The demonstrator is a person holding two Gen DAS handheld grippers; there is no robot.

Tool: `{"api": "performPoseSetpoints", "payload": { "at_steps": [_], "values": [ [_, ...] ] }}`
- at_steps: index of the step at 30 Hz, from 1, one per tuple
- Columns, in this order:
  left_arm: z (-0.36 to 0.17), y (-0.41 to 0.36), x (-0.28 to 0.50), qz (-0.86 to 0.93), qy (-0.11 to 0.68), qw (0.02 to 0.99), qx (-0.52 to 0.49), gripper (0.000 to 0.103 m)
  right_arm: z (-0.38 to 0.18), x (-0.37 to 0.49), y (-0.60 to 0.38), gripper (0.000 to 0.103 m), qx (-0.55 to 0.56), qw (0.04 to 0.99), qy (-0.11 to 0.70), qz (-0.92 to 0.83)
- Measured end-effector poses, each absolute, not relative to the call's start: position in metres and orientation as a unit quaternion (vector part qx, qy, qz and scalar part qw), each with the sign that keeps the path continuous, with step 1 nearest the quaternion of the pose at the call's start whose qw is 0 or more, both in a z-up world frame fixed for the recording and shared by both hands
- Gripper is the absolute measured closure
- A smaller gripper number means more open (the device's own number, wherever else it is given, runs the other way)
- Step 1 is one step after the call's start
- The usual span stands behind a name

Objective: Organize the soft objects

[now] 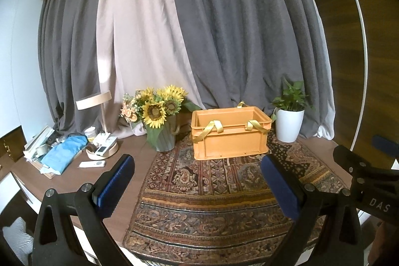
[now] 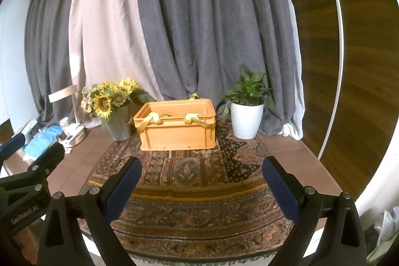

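While both claws [image 1: 197, 186] [image 2: 200, 187] gape empty, the orange crate [image 1: 229, 138] sits well ahead on the rug [image 1: 212, 203].

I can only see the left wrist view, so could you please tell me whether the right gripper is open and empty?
Observer: Yes, the right gripper is wide open, with nothing between its pads.
Operator: Thank you. Does anything show inside the orange crate from that side?
Observer: Only a small dark shape just behind its near rim, beside the left yellow strap. I cannot tell what it is.
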State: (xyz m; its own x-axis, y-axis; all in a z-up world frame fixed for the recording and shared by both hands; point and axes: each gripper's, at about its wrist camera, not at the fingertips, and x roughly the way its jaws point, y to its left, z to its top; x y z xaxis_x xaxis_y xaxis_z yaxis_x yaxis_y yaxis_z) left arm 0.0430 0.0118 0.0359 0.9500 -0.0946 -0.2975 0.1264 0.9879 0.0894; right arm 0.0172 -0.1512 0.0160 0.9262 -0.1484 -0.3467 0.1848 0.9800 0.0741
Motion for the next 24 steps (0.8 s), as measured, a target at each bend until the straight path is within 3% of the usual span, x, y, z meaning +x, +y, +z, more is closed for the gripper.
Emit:
{"api": "performPoseSetpoints", "payload": {
  "at_steps": [24],
  "values": [
    [0.033,0.014,0.016,-0.054,0.152,0.985,0.058,0.000,0.014,-0.004,-0.146,0.005,0.053,0.981,0.172,-0.073]
  ]
}}
